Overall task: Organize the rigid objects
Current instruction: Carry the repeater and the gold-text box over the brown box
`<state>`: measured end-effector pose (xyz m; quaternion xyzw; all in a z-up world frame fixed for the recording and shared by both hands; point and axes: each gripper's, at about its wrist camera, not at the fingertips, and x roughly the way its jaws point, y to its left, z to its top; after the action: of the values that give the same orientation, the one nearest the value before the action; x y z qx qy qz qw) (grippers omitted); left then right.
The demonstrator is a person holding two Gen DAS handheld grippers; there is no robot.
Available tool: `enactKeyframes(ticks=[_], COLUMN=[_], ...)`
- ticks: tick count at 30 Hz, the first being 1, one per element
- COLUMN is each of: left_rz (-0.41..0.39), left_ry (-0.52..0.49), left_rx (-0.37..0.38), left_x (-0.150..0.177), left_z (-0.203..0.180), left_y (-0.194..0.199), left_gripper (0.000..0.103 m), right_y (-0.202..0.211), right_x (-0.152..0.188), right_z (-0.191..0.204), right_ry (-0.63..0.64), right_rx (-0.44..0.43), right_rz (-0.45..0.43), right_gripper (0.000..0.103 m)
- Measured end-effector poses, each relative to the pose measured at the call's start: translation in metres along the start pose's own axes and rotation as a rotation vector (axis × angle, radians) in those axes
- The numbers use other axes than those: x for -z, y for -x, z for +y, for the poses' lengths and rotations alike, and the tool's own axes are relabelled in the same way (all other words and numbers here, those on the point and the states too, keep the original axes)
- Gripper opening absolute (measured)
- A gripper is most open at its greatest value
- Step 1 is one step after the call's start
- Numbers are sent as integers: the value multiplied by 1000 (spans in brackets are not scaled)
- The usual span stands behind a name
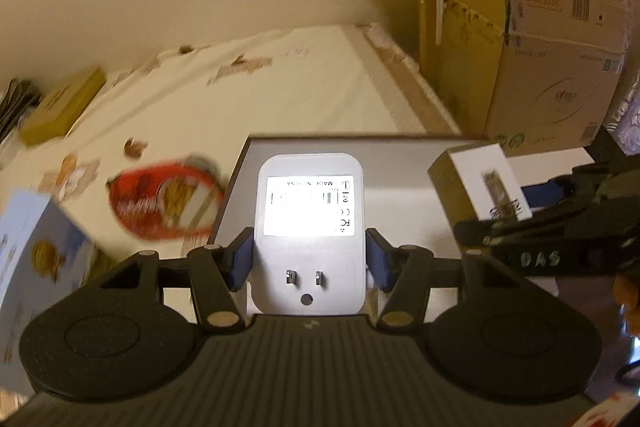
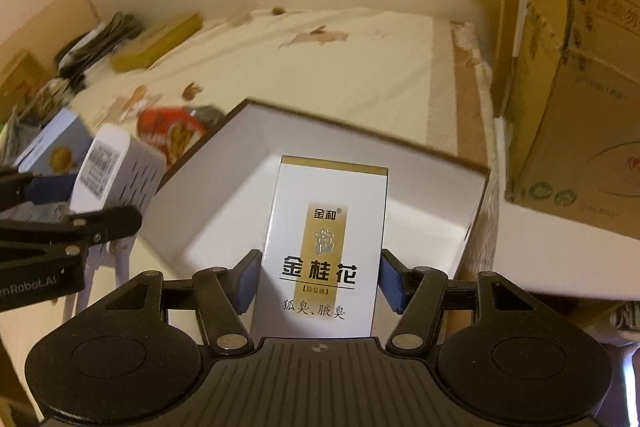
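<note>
A: Current step?

B: Carry phase, by my reading. Left tongs (image 1: 310,259) clamp the white plug adapter (image 1: 310,227) by its sides; right tongs (image 2: 320,281) clamp the white-and-gold carton (image 2: 328,247) the same way. Both items hang above the open white box (image 2: 420,187) on the surface (image 1: 200,99).

A: Next move?

B: Probably lower each item into the box, side by side, then release. Keep the two tongs apart; they are near each other.

A: Pose?

B: Both tongs point forward and downward toward the box.
</note>
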<state>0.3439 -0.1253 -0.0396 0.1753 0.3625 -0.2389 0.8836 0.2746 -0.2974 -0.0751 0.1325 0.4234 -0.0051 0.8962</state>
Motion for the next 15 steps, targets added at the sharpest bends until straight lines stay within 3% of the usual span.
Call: enactKeyframes(ticks=[7, 15], left_rz=[4, 61], left_ry=[-87, -183], left_rx=[25, 56], left_x=[-29, -29], left_z=[-13, -28], left_y=[-49, -105], left_gripper=[53, 53], right_y=[-27, -67], right_x=[-20, -15], right_z=[-21, -40], right_ry=[-44, -87], right_rx=[57, 93], right_rz=[-10, 63], right_gripper=[58, 58])
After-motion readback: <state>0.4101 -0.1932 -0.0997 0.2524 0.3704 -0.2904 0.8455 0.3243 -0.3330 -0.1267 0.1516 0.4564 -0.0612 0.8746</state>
